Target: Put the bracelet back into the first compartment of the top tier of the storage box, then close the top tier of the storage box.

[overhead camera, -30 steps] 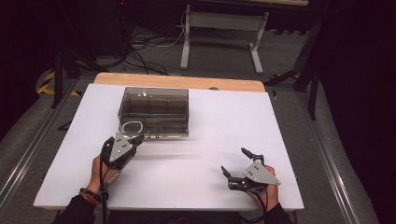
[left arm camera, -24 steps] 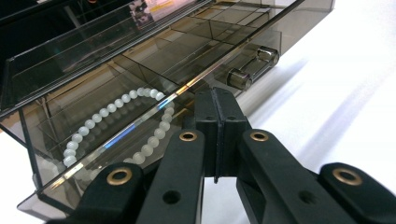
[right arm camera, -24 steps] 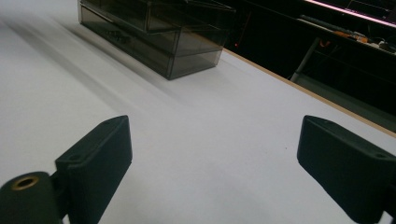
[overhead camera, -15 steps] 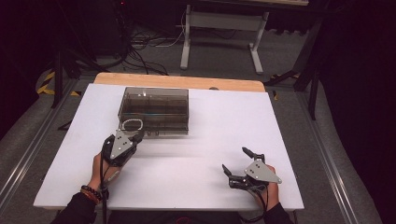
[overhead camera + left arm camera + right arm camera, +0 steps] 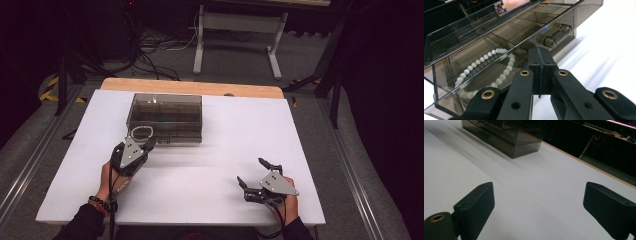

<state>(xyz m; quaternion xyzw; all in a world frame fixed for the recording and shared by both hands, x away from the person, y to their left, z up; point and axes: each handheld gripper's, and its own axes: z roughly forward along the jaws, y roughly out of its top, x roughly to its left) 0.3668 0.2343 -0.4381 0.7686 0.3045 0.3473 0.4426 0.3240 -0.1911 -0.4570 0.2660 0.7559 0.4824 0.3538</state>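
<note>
The left hand-held gripper (image 5: 145, 146) has its two black jaws pressed flat together with nothing visible between them, its tips right at the front of the pulled-out bottom drawer (image 5: 486, 82) of the smoky transparent plastic drawer box (image 5: 165, 116); whether the tips actually touch the drawer front cannot be made out. In the left gripper view a string of pale white round beads forming a loop (image 5: 484, 72) lies in that drawer, its lower part hidden behind the jaws and seen only through tinted plastic. Just beyond the tips, a cylindrical clear knob with a metal face (image 5: 550, 41) sticks out from the box. The right hand-held gripper (image 5: 254, 176) rests well apart on the white worktop (image 5: 230, 135), jaws wide and holding nothing; its fingers (image 5: 475, 203) are cut off by the frame edge. Beyond the worktop the dark room hides most detail.
</note>
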